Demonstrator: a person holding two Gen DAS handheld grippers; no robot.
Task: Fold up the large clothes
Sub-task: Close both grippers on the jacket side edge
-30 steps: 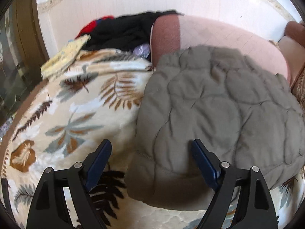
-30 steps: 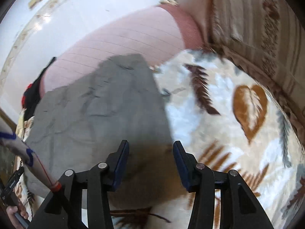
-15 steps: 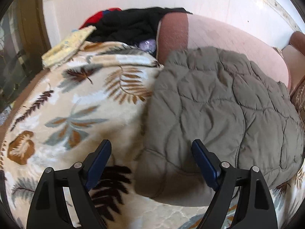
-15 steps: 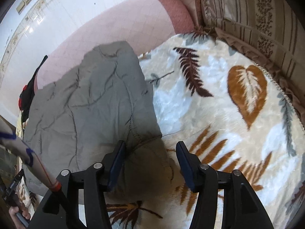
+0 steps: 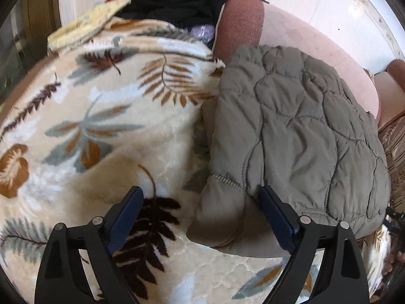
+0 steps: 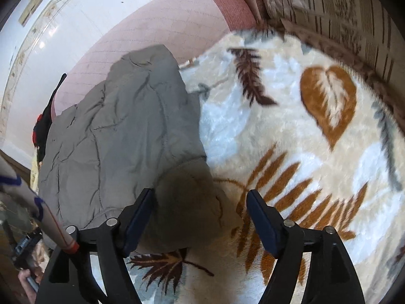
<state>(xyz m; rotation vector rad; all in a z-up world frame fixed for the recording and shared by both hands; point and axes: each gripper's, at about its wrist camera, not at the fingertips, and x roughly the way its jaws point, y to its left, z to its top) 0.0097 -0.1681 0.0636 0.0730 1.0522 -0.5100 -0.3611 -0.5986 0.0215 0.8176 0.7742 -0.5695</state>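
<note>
1. Through the left wrist camera, your left gripper (image 5: 200, 211) hung spread wide and grasped nothing. The grey quilted jacket (image 5: 298, 136) lay folded on the leaf-print blanket (image 5: 96, 116), its near left corner between the fingers, with a dark clothes pile (image 5: 182, 2) behind.

2. Through the right wrist camera, your right gripper (image 6: 201, 215) was likewise released, straddling the jacket's (image 6: 126, 131) near right corner on the blanket (image 6: 291, 152).

Bright daylight, fisheye warp, edge blur
</note>
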